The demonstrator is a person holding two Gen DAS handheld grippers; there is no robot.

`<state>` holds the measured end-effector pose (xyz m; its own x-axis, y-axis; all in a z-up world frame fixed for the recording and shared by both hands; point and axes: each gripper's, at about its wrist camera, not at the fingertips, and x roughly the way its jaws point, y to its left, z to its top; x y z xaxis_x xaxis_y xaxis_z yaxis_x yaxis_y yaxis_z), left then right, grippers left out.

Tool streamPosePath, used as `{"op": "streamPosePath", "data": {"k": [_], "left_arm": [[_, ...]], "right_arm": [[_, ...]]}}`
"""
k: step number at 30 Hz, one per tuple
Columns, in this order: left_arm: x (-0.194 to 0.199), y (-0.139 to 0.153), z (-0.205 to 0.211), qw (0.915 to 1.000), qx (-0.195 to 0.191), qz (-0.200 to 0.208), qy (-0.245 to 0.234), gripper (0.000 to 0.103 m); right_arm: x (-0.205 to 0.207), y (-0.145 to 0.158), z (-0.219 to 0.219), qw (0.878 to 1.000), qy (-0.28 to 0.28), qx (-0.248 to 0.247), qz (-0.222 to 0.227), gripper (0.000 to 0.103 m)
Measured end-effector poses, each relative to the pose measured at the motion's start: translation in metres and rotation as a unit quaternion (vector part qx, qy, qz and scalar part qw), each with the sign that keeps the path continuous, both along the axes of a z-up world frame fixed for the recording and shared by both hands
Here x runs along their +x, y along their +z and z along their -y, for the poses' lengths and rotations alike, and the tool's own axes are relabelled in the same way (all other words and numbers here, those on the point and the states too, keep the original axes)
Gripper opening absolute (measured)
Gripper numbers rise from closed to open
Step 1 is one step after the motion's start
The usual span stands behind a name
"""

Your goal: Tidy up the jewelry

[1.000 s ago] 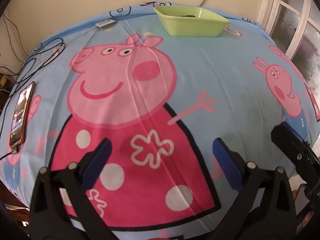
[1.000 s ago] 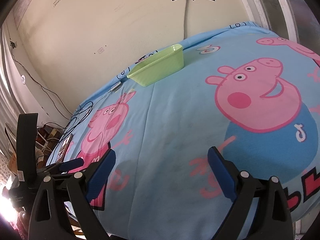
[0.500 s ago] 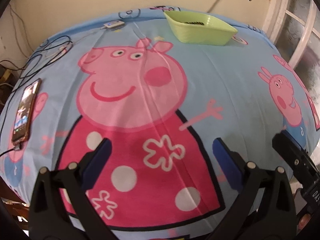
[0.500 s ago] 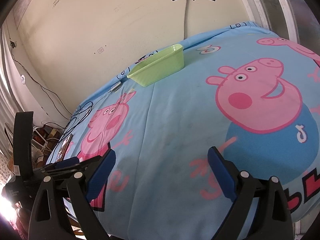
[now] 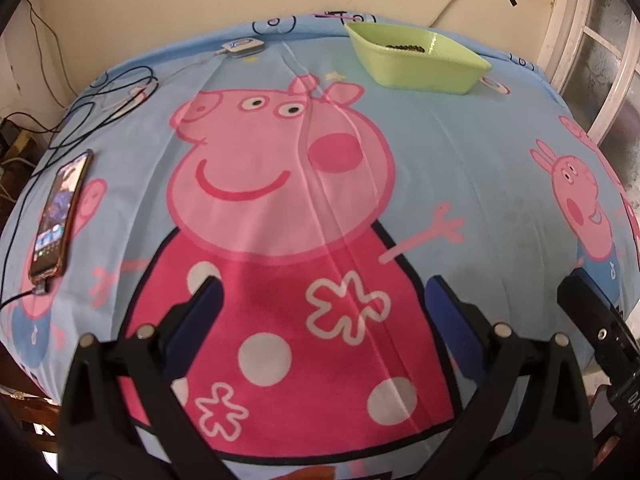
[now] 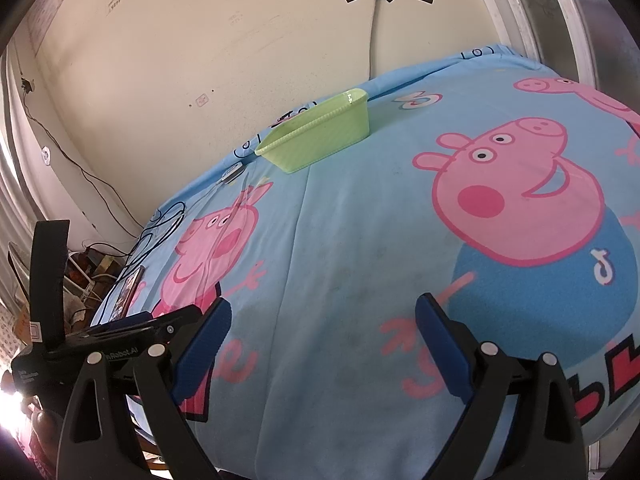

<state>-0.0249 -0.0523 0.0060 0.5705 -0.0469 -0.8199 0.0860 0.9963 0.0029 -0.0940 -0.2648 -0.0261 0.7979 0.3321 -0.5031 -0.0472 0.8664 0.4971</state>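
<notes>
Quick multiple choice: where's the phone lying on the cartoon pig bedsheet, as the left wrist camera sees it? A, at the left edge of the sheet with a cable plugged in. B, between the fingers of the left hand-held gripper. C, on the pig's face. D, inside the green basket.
A: the phone lies flat at the sheet's left edge, a cable running from its near end, far from the green basket.

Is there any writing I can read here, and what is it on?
"nRobot.AI", start cut off: on the left gripper, seen from the right wrist.
"DAS", partly cut off: on the right gripper, at the edge of the left wrist view.
Phone screen: too blurred to read.
Black marks on the sheet by the green tray: unclear.
</notes>
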Motion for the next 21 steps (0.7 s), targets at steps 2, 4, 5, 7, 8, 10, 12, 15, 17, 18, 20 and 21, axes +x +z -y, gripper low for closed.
{"op": "streamPosePath", "data": {"k": [2,4,5,7,8,10,12,15,17,18,20,21], "left_arm": [[0.0002,-0.0011,-0.0002,1.0000,0.001,-0.002,0.000,0.097],[0.0006,-0.0020,0.0001,1.0000,0.001,-0.004,-0.001,0.097],[0.0009,-0.0022,0.0002,1.0000,0.001,-0.004,-0.001,0.097],[0.0006,-0.0021,0.0001,1.0000,0.001,-0.004,-0.002,0.097],[0.0005,-0.0022,0.0004,1.0000,0.001,-0.004,-0.002,0.097],[0.0003,-0.0027,0.0008,1.0000,0.002,-0.005,-0.004,0.097],[0.0004,-0.0032,0.0015,1.0000,0.002,-0.006,-0.005,0.097],[-0.0004,-0.0042,0.0034,0.9999,0.003,-0.008,-0.006,0.097],[-0.0008,-0.0045,0.0042,0.9999,0.003,-0.008,-0.007,0.097],[-0.0012,-0.0046,0.0048,0.9999,0.004,-0.008,-0.008,0.097],[-0.0022,-0.0045,0.0062,0.9999,0.005,-0.008,-0.010,0.097],[-0.0023,-0.0046,0.0063,0.9999,0.006,-0.007,-0.011,0.097]], "right_arm": [[0.0003,-0.0001,0.0001,1.000,0.000,0.000,0.000,0.070],[0.0004,-0.0001,0.0002,1.000,0.001,0.000,0.000,0.070],[0.0005,-0.0001,0.0003,1.000,0.001,0.000,0.000,0.070],[0.0002,0.0000,0.0000,1.000,0.001,0.000,0.000,0.070],[0.0001,0.0001,-0.0001,1.000,0.000,0.000,0.000,0.070],[-0.0001,0.0001,-0.0002,1.000,0.000,0.000,0.000,0.070],[-0.0003,0.0002,-0.0003,1.000,0.000,0.000,0.000,0.070],[-0.0002,0.0002,-0.0003,1.000,0.000,0.000,0.000,0.070],[-0.0003,0.0003,-0.0003,1.000,0.000,0.001,0.000,0.070],[0.0001,0.0002,-0.0003,1.000,0.000,0.001,0.000,0.070],[-0.0003,0.0003,-0.0003,1.000,0.000,0.001,0.000,0.070],[-0.0007,0.0004,-0.0003,1.000,-0.001,0.001,0.000,0.070]]}}
